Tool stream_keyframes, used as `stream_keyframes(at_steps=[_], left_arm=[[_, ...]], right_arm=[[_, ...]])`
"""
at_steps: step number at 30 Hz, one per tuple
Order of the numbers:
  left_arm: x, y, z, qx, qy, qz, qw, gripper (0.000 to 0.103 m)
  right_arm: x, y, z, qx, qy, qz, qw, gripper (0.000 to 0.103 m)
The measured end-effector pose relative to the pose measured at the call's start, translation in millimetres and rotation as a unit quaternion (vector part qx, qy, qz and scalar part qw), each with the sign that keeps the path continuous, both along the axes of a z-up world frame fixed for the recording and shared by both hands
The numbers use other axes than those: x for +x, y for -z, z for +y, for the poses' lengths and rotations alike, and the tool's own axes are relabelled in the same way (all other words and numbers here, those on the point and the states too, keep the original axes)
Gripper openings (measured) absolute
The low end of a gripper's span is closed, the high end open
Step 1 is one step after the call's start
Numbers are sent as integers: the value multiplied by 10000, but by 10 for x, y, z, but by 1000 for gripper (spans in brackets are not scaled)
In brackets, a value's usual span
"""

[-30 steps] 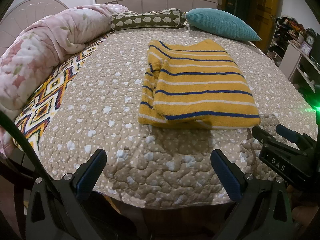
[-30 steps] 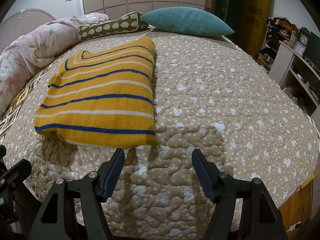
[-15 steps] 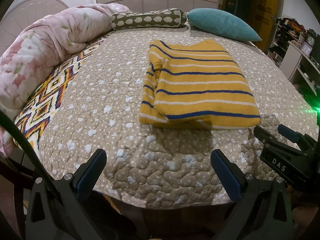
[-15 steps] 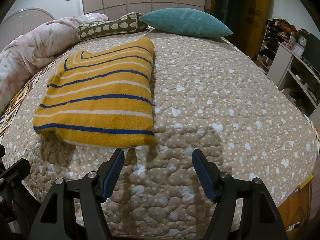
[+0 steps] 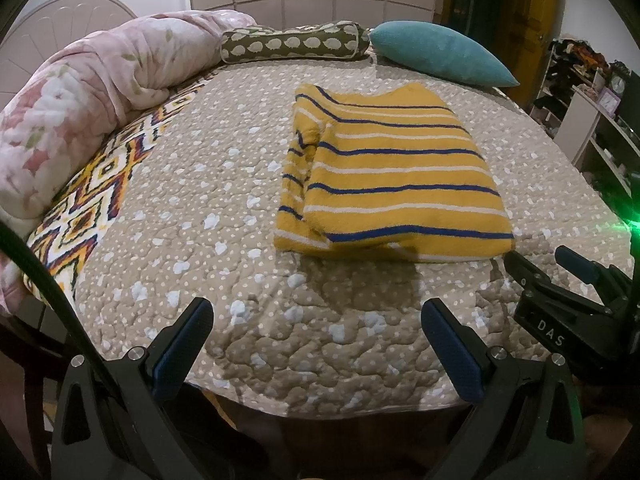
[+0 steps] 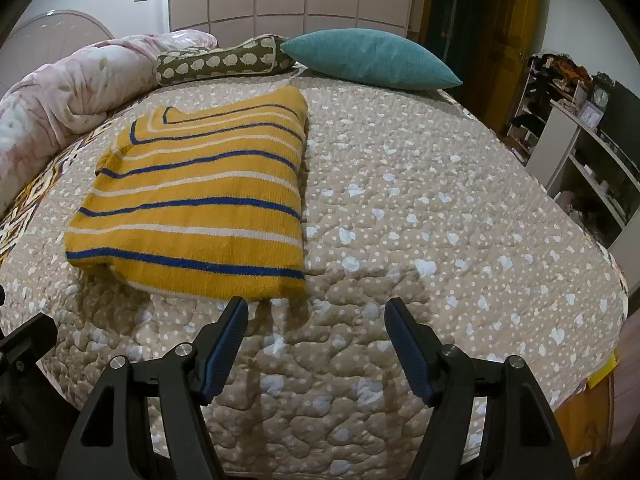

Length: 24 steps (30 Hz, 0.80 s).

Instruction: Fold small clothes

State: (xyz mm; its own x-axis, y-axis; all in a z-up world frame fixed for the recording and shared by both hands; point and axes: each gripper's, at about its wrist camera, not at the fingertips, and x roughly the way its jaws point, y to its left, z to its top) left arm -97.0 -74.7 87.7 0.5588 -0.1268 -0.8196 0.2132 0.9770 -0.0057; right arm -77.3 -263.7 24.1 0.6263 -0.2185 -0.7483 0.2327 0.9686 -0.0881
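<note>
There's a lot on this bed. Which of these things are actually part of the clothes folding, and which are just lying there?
Part of the job:
yellow striped sweater, already folded
left gripper, open, holding nothing
right gripper, open, holding nothing

Just lying about:
teal pillow
green patterned bolster
pink floral duvet
quilted bedspread, the work surface

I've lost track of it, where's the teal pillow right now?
The teal pillow lies at the bed's far edge, beside the olive patterned bolster and beyond the folded striped sweater.

The right gripper [image 6: 314, 324] has crept nearer the striped sweater's [image 6: 192, 208] near edge — slightly, it seems — its jaws apart.
</note>
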Motion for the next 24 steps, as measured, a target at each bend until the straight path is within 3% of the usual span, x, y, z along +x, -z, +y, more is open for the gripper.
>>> stream_keyframes(at_steps=[24], left_arm=[[-4, -15, 4, -27, 38, -41, 10000, 103]], right_arm=[[-20, -54, 28, -253, 27, -148, 9996, 77]])
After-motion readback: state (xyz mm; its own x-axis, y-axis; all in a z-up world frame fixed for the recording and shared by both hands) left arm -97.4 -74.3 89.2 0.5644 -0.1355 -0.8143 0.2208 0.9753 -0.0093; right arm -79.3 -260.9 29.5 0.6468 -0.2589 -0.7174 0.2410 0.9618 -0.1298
